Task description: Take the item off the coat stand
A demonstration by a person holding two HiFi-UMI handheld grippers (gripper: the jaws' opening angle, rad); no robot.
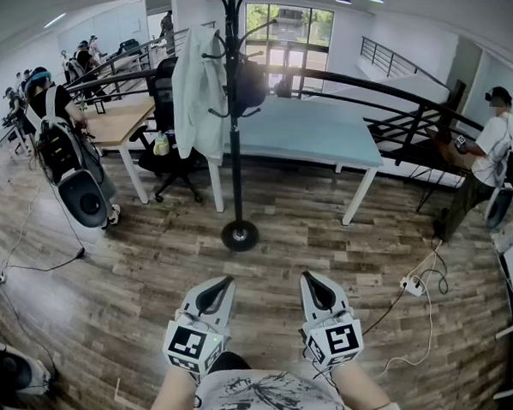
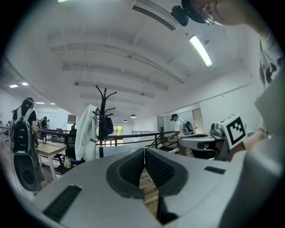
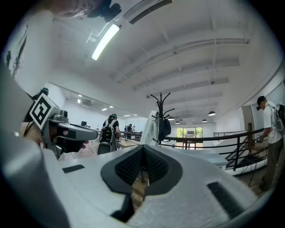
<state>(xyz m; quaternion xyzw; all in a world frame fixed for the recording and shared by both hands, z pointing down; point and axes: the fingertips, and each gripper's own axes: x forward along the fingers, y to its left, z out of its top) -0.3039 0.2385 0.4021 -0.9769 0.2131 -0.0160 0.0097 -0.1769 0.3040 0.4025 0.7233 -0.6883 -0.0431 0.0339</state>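
Note:
A black coat stand (image 1: 234, 156) rises from a round base (image 1: 239, 235) on the wooden floor, some way ahead of me. On its left hooks hangs a white coat (image 1: 196, 90); on its right a dark bag (image 1: 251, 86). Both grippers are low in the head view, near my body and well short of the stand. The left gripper (image 1: 225, 283) is shut and empty, and so is the right gripper (image 1: 309, 282). The left gripper view has the stand (image 2: 103, 116) with the coat (image 2: 86, 133) far beyond its closed tips (image 2: 144, 152). The right gripper view shows the stand (image 3: 160, 113) the same way.
A pale blue table (image 1: 320, 130) stands right behind the stand, with a black office chair (image 1: 166, 157) and a wooden desk (image 1: 119, 120) to its left. A person with a backpack (image 1: 58, 142) is at left, another person (image 1: 491, 156) at right. A power strip (image 1: 413, 287) and cables lie on the floor.

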